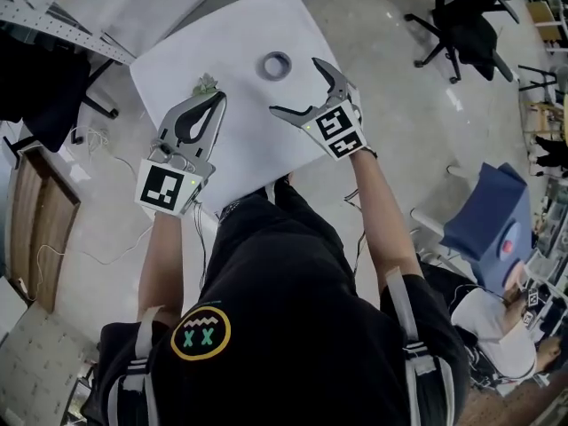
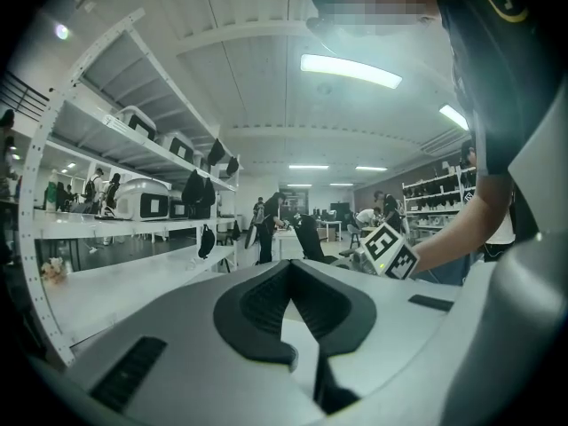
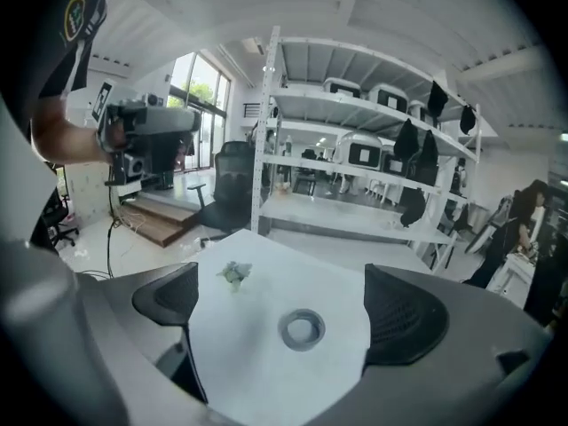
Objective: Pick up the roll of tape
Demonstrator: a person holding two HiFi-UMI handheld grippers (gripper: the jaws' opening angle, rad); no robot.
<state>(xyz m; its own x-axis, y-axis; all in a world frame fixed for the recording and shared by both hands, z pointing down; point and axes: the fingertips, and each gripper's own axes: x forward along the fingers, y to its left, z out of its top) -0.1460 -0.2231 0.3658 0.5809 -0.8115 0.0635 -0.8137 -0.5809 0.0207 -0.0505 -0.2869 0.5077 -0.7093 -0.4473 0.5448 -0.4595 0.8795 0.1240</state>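
Note:
A grey roll of tape (image 1: 276, 65) lies flat on the white table (image 1: 240, 34), toward its far side. My right gripper (image 1: 297, 87) hovers just on the near side of the roll, open, with nothing between its jaws. In the right gripper view the roll of tape (image 3: 302, 329) sits on the table ahead, in the gap between the wide-apart jaws of the right gripper (image 3: 282, 302). My left gripper (image 1: 214, 98) is shut and empty, held over the table's left part. The left gripper (image 2: 292, 273) points out at the room, away from the tabletop.
A small green sprig (image 1: 206, 84) (image 3: 234, 273) stands on the table near the left gripper's tip. Black office chairs (image 1: 466, 20) are at the far right, a blue chair (image 1: 488, 220) at the right. White shelving (image 3: 355, 167) rises beyond the table.

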